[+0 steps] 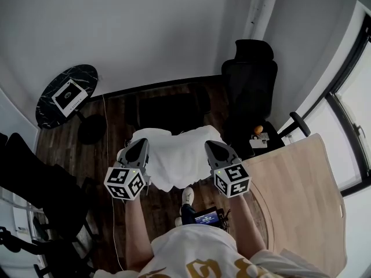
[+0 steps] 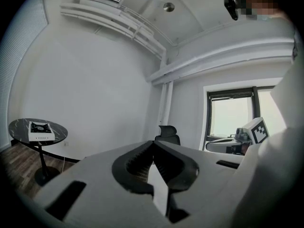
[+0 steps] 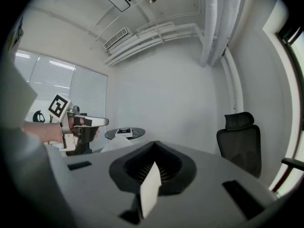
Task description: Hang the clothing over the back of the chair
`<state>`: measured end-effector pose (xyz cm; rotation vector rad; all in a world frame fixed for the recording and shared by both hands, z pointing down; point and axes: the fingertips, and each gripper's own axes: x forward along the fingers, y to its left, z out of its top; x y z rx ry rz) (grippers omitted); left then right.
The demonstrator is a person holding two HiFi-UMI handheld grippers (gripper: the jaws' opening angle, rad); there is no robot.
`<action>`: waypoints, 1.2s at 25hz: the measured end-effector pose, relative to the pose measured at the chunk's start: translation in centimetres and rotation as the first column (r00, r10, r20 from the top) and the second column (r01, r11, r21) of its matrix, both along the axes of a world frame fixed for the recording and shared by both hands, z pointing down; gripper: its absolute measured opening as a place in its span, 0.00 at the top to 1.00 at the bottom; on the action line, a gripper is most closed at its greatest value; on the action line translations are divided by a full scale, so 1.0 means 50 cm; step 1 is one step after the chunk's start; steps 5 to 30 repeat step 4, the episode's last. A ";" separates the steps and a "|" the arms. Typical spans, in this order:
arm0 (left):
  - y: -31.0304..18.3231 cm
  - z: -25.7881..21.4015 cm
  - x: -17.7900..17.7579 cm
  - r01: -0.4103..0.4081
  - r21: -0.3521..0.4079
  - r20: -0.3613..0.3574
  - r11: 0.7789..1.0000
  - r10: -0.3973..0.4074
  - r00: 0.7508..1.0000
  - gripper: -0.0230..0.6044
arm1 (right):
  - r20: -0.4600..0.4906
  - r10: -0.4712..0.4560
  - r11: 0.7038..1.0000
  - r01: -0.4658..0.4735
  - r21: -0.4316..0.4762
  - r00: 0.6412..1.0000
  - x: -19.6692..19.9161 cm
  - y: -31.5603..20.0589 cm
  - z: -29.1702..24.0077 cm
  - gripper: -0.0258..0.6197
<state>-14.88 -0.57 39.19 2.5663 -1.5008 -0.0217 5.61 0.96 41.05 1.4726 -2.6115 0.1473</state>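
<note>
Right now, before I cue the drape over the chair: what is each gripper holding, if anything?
Left gripper: closed, pinching one side of the white garment.
Right gripper: closed, pinching the other side of the same garment.

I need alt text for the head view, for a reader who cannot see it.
Seen from above, the left gripper and right gripper each hold an edge of white clothing, spread between them above a wood floor. A black chair stands beyond at right, a round black table at left.
</note>
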 end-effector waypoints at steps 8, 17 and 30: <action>0.000 -0.007 -0.001 0.005 0.013 0.004 1.000 -0.005 1.000 0.93 | 0.001 -0.005 1.000 0.005 0.007 1.000 0.000 0.002 -0.002 0.94; 0.000 -0.007 -0.001 0.005 0.013 0.004 1.000 -0.005 1.000 0.93 | 0.001 -0.005 1.000 0.005 0.007 1.000 0.000 0.002 -0.002 0.94; 0.000 -0.007 -0.001 0.005 0.013 0.004 1.000 -0.005 1.000 0.93 | 0.001 -0.005 1.000 0.005 0.007 1.000 0.000 0.002 -0.002 0.94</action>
